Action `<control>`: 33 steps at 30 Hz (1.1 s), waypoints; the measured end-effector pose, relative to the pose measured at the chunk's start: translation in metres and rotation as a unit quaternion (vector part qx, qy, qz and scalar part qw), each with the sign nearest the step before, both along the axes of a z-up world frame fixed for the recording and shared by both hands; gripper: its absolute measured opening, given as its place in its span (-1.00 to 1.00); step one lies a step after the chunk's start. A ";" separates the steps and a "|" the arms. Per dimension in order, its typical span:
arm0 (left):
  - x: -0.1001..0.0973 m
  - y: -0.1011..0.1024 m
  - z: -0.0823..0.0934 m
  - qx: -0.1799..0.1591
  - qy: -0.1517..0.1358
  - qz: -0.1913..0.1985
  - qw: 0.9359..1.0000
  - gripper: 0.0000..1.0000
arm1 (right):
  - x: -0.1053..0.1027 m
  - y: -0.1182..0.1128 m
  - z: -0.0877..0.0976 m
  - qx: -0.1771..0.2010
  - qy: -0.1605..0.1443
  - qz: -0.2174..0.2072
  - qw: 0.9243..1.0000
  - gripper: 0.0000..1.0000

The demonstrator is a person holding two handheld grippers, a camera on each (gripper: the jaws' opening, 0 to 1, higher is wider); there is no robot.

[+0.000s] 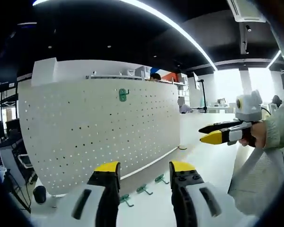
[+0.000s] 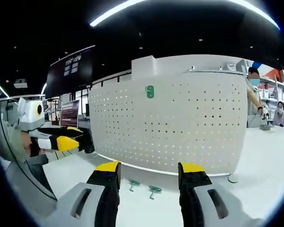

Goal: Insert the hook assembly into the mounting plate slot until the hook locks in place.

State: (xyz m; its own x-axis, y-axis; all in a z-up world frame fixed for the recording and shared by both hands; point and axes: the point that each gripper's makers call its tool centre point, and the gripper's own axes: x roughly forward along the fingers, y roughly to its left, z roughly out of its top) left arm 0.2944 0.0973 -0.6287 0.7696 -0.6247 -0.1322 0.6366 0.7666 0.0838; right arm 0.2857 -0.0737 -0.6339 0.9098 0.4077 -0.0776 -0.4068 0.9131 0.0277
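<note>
While both grippers hang above the white table [image 1: 199,156], neither one grasps anything. Seen from the left gripper view, the left gripper [image 1: 144,177] has its yellow-tipped jaws spread apart with bare tabletop between them, and the white pegboard [image 1: 85,127], the mounting plate with its rows of small holes, stands upright ahead, from about nine to one o'clock. One green hook [image 1: 123,94] already sits on the board, high up near twelve o'clock. At the foot of the board, three loose green hooks [image 1: 143,190] lie in a row on the table, between and just beyond the left gripper's jaws around six o'clock. The right gripper [image 1: 207,133] comes in at three o'clock, held in a person's hand [image 1: 259,135] with a pale sleeve; its yellow and black jaw tips look close together, though I cannot tell whether they touch. From the right gripper view, the right gripper's own jaws stand apart and empty, the pegboard fills the centre, the mounted hook shows at twelve o'clock, and two loose hooks [image 2: 144,187] lie at six o'clock between the jaws. The left gripper appears at nine o'clock.
</note>
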 end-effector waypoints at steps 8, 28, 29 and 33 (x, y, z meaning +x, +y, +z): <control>0.014 0.002 -0.018 0.045 0.017 -0.023 0.999 -0.17 | -0.004 0.009 0.008 0.000 -0.021 0.015 1.000 -0.07; 0.063 0.004 -0.095 0.215 0.091 -0.129 0.964 -0.23 | -0.003 0.012 0.011 0.019 -0.025 0.024 0.999 -0.06; 0.067 0.006 -0.099 0.218 0.096 -0.131 0.962 -0.23 | -0.003 0.012 0.010 0.021 -0.024 0.024 0.999 -0.06; 0.073 0.012 -0.111 0.249 0.105 -0.143 0.952 -0.29 | -0.003 0.011 0.010 0.023 -0.023 0.022 0.999 -0.06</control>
State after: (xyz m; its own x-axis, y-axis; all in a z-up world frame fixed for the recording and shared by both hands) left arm 0.3677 0.1091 -0.7399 0.5016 -0.6243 -0.5990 0.8560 0.4582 0.2393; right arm 0.2827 -0.0627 -0.6239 0.8927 0.4504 -0.0168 -0.4492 0.8921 0.0487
